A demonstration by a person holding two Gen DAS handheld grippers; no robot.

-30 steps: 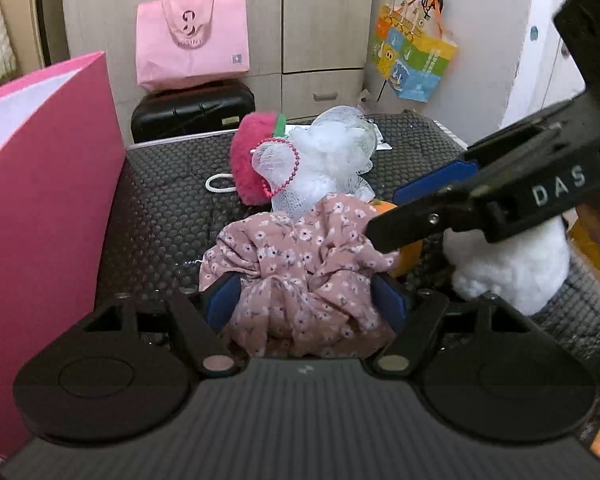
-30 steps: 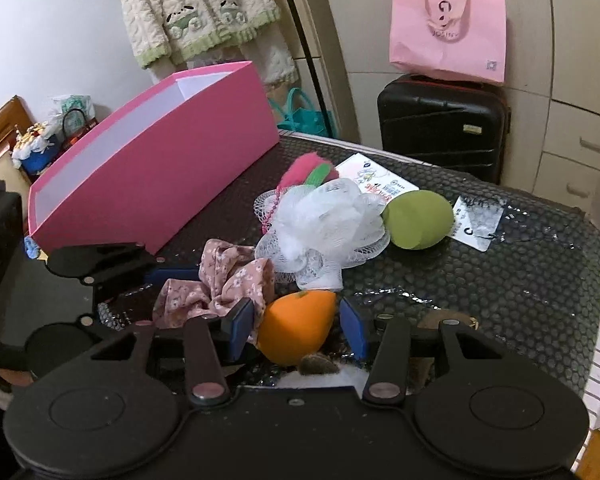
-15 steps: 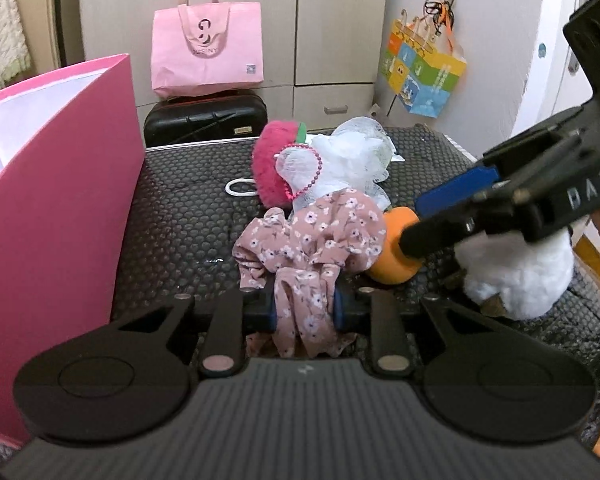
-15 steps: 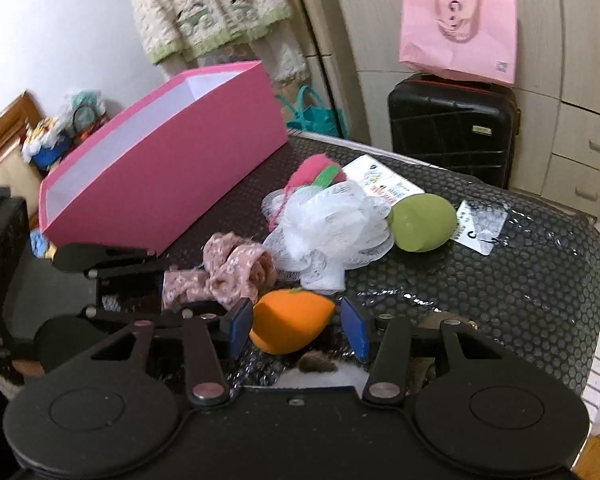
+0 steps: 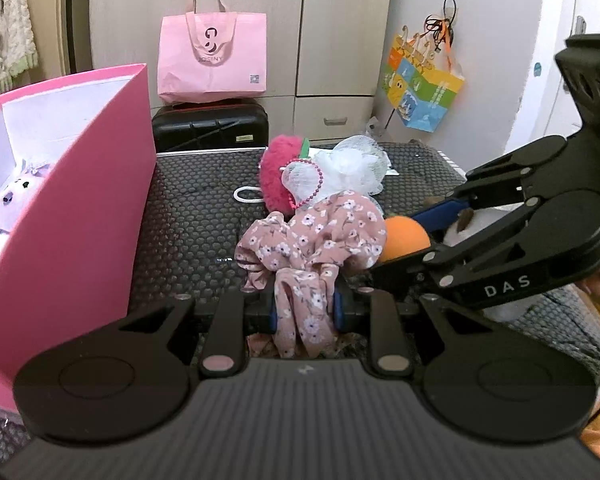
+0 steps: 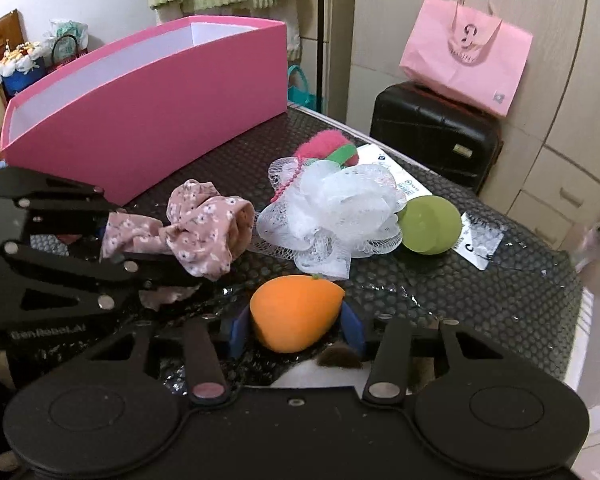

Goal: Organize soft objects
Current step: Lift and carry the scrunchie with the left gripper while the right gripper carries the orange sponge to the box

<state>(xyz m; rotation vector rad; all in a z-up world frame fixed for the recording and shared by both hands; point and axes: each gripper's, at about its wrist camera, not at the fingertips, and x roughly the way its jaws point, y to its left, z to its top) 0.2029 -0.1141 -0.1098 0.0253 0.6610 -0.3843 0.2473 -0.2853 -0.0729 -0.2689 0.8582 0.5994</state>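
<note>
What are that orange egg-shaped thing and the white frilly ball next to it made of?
The orange egg-shaped sponge looks like soft matte foam: smooth, dull skin with no shine. The white frilly mesh ball looks like gathered nylon netting, since its see-through weave shows at the ruffled edges. Both are guesses from looks alone.

- The white plush [image 5: 512, 304] at the right sits mostly behind the right gripper's [image 5: 384, 248] black arm; in the right wrist view only a sliver of it shows.
- The purple plush [image 5: 8, 208] is half hidden by the pink box's [image 5: 80, 220] near wall.
- The box's left end is cut off by the picture's edge.
- Print on the leaflet [image 6: 400, 184] behind the mesh pouf [image 6: 332, 216] is too small to read.
</note>
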